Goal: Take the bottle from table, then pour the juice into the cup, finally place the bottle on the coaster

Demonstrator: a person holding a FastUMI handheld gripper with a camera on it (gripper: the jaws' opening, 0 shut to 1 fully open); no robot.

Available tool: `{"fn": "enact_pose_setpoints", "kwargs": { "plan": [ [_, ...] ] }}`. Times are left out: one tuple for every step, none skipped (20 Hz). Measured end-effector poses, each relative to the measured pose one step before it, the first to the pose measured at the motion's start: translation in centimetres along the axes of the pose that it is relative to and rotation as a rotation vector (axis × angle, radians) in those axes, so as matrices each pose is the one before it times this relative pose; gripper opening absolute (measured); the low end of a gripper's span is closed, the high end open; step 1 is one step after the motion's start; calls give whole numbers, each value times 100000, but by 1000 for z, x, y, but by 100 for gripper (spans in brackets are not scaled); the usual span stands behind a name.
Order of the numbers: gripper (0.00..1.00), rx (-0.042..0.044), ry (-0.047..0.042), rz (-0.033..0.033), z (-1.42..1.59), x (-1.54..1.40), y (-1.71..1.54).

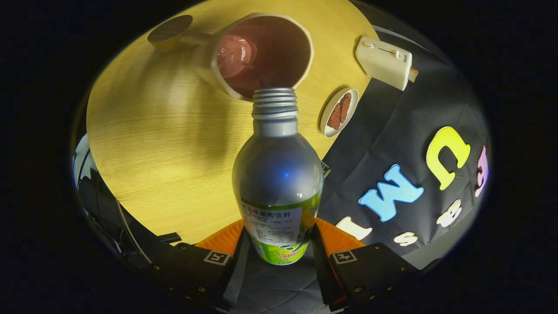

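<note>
Bottle (278,174) is clamped between both fingers of the hand-held gripper (279,257), tipped so its open threaded neck sits right at the cup's (261,54) rim. Reddish juice (237,52) pools inside the cup, just ahead on the bench (165,144). Coaster (170,28) lies beyond the cup.

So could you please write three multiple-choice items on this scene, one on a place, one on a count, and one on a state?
1. Where is the bottle's mouth?
A. at the cup's rim
B. over the dish
C. on the coaster

2. How many pieces lie in the dish?
A. none
B. two
C. five

3. What is the claw doing?
A. open, holding nothing
B. shut on the bottle
C. shut on the cup

Answers: 1 A, the open neck meets the rim. 2 B, two brown strips lie together. 3 B, both fingers press the bottle's sides.
</note>
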State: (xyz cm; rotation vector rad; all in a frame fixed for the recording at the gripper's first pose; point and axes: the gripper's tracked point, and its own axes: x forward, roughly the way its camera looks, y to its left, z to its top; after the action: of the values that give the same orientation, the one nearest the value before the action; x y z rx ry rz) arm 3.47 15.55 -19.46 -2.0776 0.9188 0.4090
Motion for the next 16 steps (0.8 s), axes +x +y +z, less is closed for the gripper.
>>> {"fn": "enact_pose_setpoints", "kwargs": {
  "plan": [
    [70, -934, 337, -512, -41, 99, -170],
    [70, -910, 109, -598, 18, -75, -252],
    [70, -333, -62, 166, 30, -71, 39],
    [70, -219, -156, -59, 115, -16, -138],
    [70, -611, 18, -278, 82, -75, -142],
    [70, -1140, 253, -500, -38, -23, -224],
    [70, -1485, 410, -1241, 131, -42, -359],
    [70, -1203, 78, -923, 99, -118, -181],
    [70, -601, 421, -416, -97, -16, -12],
    [70, -317, 461, -440, 14, 20, -96],
    [70, -418, 952, -782, -117, -63, -173],
    [70, -582, 413, -971, -75, -59, -297],
    [70, -623, -543, -245, 87, -5, -55],
    [70, -171, -489, 332, 43, 63, 138],
    [70, -434, 293, -30, -143, 63, -65],
    [70, -568, 229, -492, 28, 91, -145]
  ]
}}
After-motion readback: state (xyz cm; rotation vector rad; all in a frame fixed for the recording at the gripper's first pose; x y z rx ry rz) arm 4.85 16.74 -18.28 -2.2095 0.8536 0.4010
